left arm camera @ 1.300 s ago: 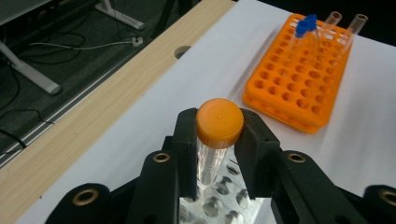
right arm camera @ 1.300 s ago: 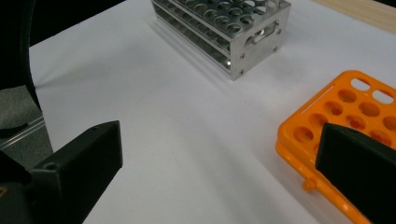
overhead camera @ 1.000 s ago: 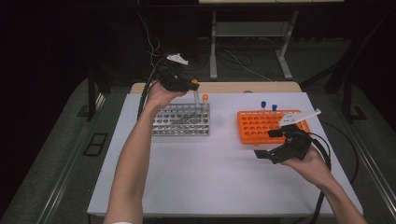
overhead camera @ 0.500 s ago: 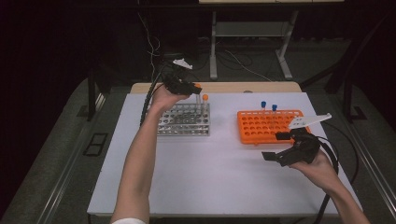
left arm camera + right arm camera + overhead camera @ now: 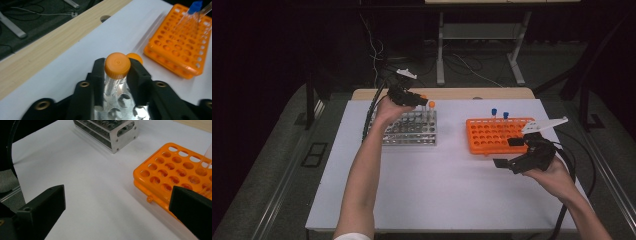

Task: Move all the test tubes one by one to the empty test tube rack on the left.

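No readable text, label or number appears anywhere

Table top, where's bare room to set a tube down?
The white table is bare between the metal rack and orange rack, and across the whole near half. It is crowded at the left gripper and where the right gripper hovers.

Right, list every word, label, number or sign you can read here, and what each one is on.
None can be read.
Orange rack: no lettering shows.
Metal rack: bare, no marks.
Orange cap between the left tool's jaws: a small centre dimple, no text.
Blue-capped tubes: too small to tell.
Right tool: no label shows.
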Demonstrator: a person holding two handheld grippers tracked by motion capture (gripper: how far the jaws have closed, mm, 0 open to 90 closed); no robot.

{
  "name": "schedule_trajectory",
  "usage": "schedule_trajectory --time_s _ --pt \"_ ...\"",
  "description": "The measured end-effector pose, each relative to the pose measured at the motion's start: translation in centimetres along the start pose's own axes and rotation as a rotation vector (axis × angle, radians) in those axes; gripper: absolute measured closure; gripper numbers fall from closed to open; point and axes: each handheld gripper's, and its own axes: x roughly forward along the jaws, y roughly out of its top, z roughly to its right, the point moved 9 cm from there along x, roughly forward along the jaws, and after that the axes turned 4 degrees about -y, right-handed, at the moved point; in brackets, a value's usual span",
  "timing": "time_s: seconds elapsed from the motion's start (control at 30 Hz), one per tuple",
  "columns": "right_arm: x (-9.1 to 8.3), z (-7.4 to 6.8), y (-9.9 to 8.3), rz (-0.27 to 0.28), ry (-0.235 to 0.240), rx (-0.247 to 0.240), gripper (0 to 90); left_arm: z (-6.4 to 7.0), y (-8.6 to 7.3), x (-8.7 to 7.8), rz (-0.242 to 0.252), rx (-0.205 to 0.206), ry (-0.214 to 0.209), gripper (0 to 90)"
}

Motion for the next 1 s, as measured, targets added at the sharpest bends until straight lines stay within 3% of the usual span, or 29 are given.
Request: schedule_trajectory --time_s 0.17,0.3,0.4,0.6,0.93,1.0 --pt "-0.1 0.4 0.6 -0.002 -0.009 -0.003 0.4 0.3 -0.1 -0.3 -0.003 -0.011 -0.021 52.4" --pt "-0.2 0.6 1.0 0.001 -0.015 -0.006 0.4 0.6 -0.2 -0.5 -0.020 -0.007 -0.012 53.0" --pt "-0.1 0.9 1.3 -0.003 -0.018 -0.006 0.4 1.1 -0.4 -0.8 -0.038 -0.002 -0.001 39.0" --pt "0.5 2.1 2.2 -0.004 -0.025 0.005 0.4 2.4 -1.5 -2.1 -0.037 -0.006 0.011 22.8" --pt "0.8 3.7 4.2 0.003 -0.045 -0.016 0.4 4.5 -3.0 -5.7 0.047 -0.030 -0.006 10.1" --pt "1.0 3.9 4.5 0.006 -0.044 -0.014 0.4 4.9 -3.4 -6.3 0.054 -0.027 0.000 3.2"
